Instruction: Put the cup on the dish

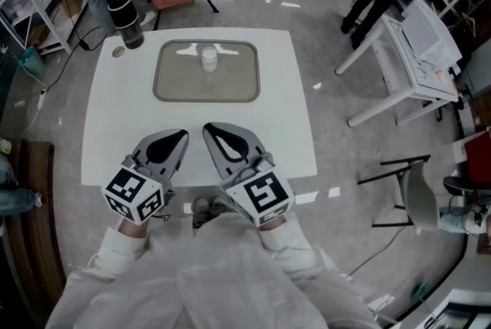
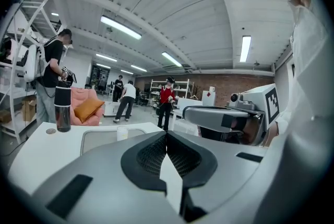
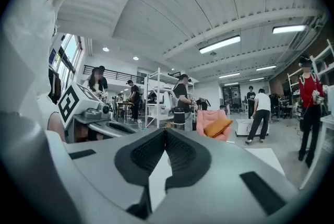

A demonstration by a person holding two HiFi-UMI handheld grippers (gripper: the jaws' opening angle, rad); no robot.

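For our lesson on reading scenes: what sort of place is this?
Probably a lab or workshop: a metal shelving rack, a white work table, strip lights on a bare ceiling.

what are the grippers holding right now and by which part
Nothing. Both the left gripper and the right gripper are shut on nothing; the cup stands apart on the dish.
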